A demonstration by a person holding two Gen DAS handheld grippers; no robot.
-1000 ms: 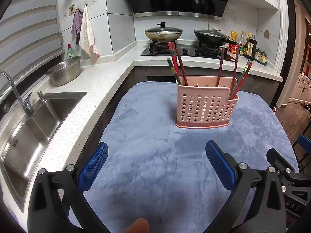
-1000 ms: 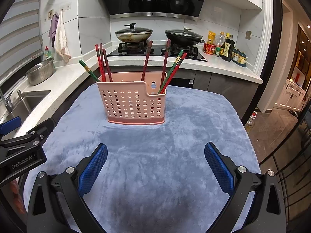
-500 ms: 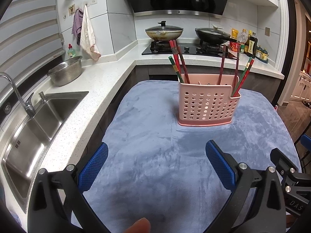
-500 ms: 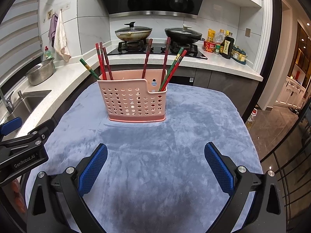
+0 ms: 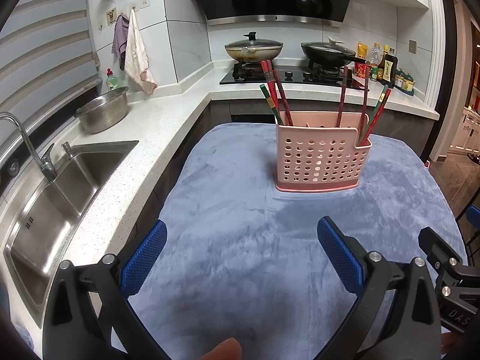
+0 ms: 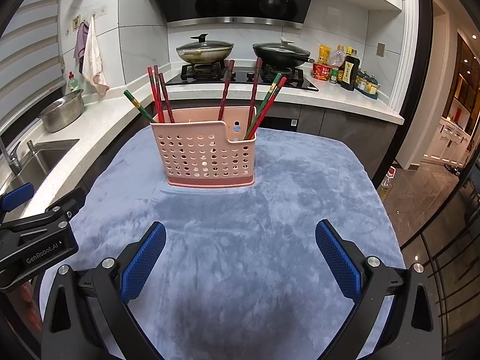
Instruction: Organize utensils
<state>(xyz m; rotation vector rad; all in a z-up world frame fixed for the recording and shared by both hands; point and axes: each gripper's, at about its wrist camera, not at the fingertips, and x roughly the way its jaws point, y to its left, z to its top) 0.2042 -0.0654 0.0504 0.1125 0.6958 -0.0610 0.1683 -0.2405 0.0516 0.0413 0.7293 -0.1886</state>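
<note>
Centrally, a blue cloth (image 6: 270, 240) fills both views. Upper centre in the right wrist view stands the pink perforated holder (image 6: 207, 153); it sits upper right of centre in the left wrist view, so the right gripper (image 6: 240, 258) appears better aligned. Chopsticks (image 6: 159, 93) stand near-upright, tips fanning outward. Left gripper (image 5: 241, 258) and right gripper both gape wide, holding nothing, well short of the holder.

Black frames, blue knurled fingers (image 5: 144, 258)
</note>
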